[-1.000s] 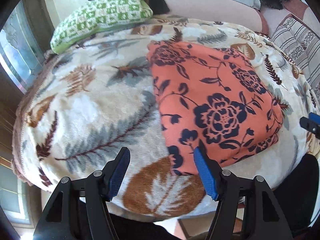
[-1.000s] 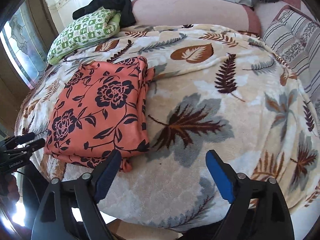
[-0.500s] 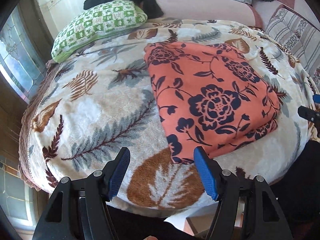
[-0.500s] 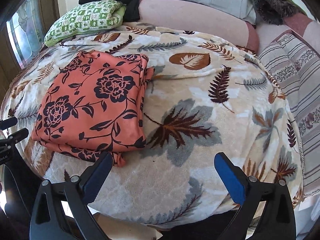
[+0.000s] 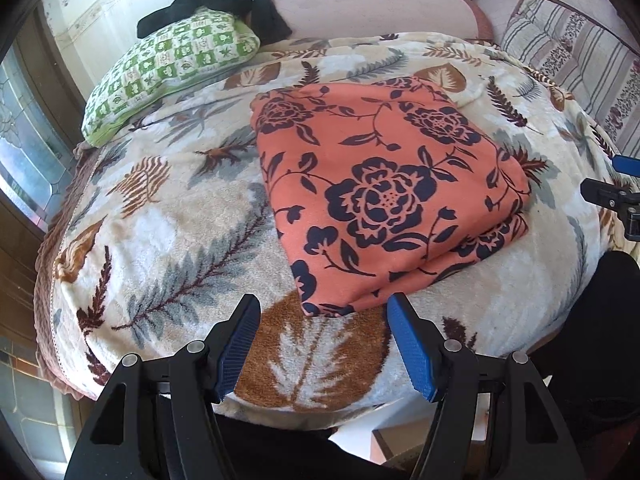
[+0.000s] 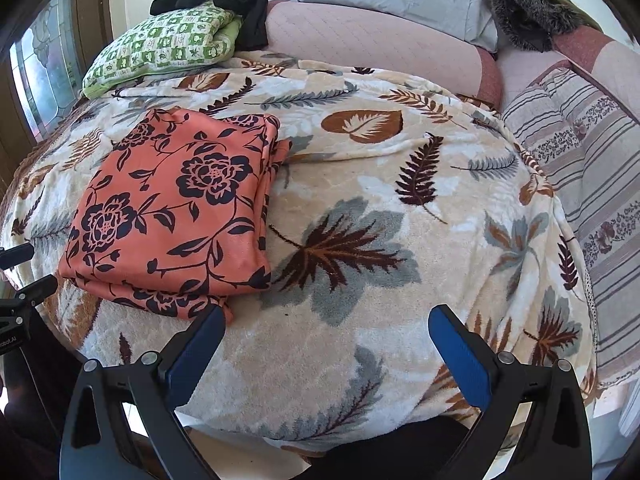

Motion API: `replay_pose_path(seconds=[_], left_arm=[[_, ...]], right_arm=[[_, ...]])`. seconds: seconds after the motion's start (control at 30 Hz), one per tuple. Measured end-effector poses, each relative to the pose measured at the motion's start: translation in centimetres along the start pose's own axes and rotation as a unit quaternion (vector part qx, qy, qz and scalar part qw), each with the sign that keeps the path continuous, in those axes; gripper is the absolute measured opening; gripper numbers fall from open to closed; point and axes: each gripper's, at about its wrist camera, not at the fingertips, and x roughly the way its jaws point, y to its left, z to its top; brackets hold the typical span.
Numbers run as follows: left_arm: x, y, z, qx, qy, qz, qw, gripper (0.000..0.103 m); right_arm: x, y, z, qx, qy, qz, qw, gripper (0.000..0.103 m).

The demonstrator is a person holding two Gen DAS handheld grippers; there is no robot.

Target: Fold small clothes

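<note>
Faintly, "robot.AI" lettering shows on the left tongs (image 6: 16, 280), partly cut off.

Folded cloth (image 5: 384, 188) on blanket (image 5: 168, 240)

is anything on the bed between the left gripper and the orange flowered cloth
Nothing visible is. The left gripper hangs open just short of the near corner of the folded orange floral cloth, with only bare leaf-print blanket under the gap. The green checked pillow lies far behind, out of the path.
</note>
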Motion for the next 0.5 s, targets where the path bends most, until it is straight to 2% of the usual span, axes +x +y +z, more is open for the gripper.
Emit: replay_pose_path(seconds=[0.23,0.5], left_arm=[[-1.3,-1.3,0.5,0.003,-0.03,-0.014,0.9994,0.066],[-1.1,-1.6,0.6,0.015,-0.023,-0.009,0.9996,0.066]], right_arm=[[0.1,0.0,-0.1,0.002,-0.001,0.001,1.0,0.102],[0.2,-0.3,0.0,0.002,-0.002,-0.004,1.0,0.102]])
